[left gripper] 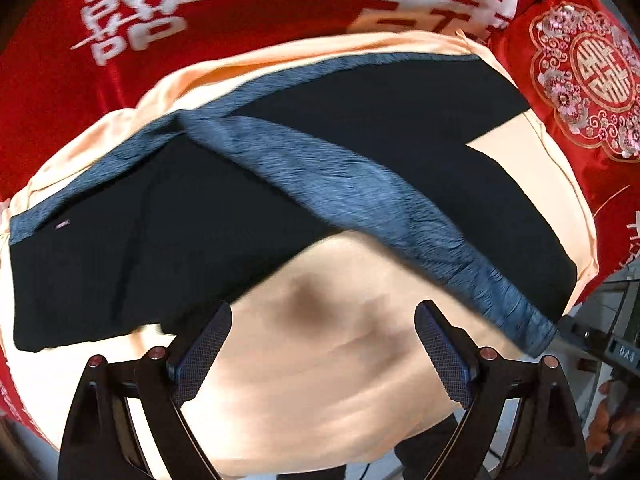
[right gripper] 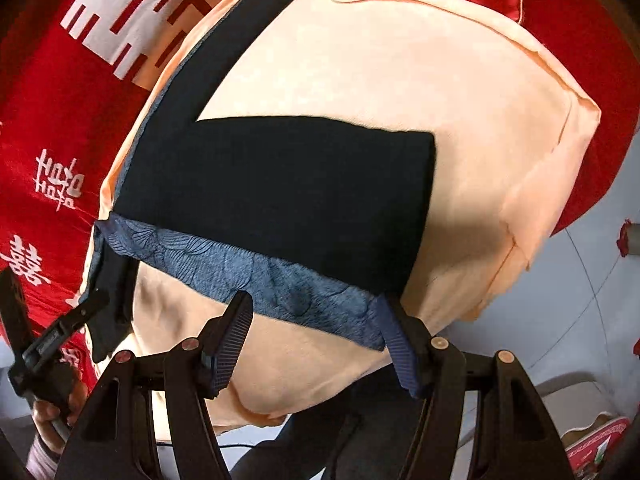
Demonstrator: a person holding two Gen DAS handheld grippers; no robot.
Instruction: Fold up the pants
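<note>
Pants [left gripper: 280,184], black w/ blue-grey side bands, are lying spread on the peach cushion [left gripper: 320,360], just ahead of both tools. They're looking thin, soft & limp, prob. sagging when lifted; best pinching at the banded edge or a hem corner. Left gripper [left gripper: 320,356] is hanging wide open over bare cushion, holding nothing. Right gripper [right gripper: 316,344] is also standing open, band edge [right gripper: 280,280] just past its tips, not pinched. Waistband isn't clearly showing; motion blur is hiding detail.
</note>
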